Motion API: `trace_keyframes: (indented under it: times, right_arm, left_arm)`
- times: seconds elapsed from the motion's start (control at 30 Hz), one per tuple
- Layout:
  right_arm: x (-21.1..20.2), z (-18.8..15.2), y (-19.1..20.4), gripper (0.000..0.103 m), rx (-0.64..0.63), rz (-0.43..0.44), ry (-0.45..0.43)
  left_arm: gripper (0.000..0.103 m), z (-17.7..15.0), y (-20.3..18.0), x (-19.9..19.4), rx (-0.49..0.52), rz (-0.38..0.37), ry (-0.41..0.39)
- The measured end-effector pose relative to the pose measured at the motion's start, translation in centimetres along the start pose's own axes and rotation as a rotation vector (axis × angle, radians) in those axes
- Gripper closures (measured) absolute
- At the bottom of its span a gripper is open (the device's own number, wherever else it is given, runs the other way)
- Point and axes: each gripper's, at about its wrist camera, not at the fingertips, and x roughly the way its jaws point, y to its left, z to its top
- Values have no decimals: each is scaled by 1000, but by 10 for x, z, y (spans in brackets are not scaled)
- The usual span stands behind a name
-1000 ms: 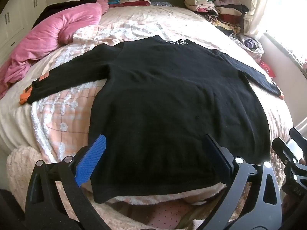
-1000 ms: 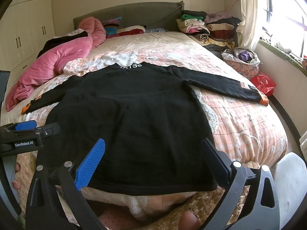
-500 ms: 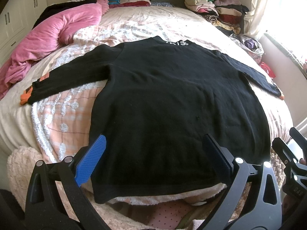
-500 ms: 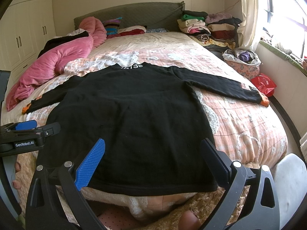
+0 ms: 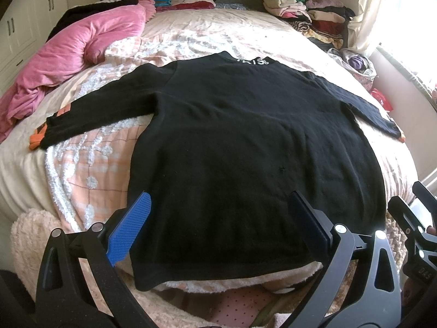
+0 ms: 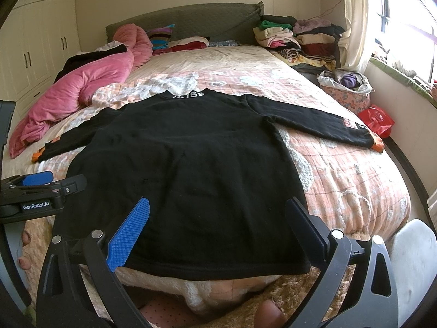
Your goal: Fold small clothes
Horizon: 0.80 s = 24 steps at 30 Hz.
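Observation:
A black long-sleeved sweater (image 5: 245, 142) (image 6: 185, 169) lies flat on the bed, collar with white letters at the far end, both sleeves spread sideways with orange cuffs (image 5: 37, 139) (image 6: 378, 143). My left gripper (image 5: 221, 224) hovers open above the hem, left of centre, nothing between its blue pads (image 5: 131, 229). My right gripper (image 6: 218, 224) hangs open over the hem's right half, also holding nothing. In the right wrist view the left gripper's body (image 6: 41, 194) shows at the left edge.
A pink duvet (image 6: 79, 93) is bunched along the bed's left side. Folded clothes (image 6: 297, 38) are stacked at the headboard's right. A basket of laundry (image 6: 347, 87) and a red bag (image 6: 378, 120) stand beside the window wall. A person's toes (image 6: 269, 314) show below.
Almost nothing differs; both grippers stay open and hold still above the hem, with only a slight drift of view.

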Motion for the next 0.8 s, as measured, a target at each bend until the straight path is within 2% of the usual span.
trace_keyframes:
  times: [0.53, 0.63, 0.8]
  right_arm:
    - [1, -2, -9, 4, -4, 1, 2]
    - [6, 3, 6, 4, -3, 6, 3]
    - [9, 20, 3, 4, 16, 29, -8]
  left_arm:
    - [9, 2, 2, -1, -2, 4, 0]
    - [9, 2, 2, -1, 0, 1, 3]
    - [9, 26, 7, 1, -3, -7, -12]
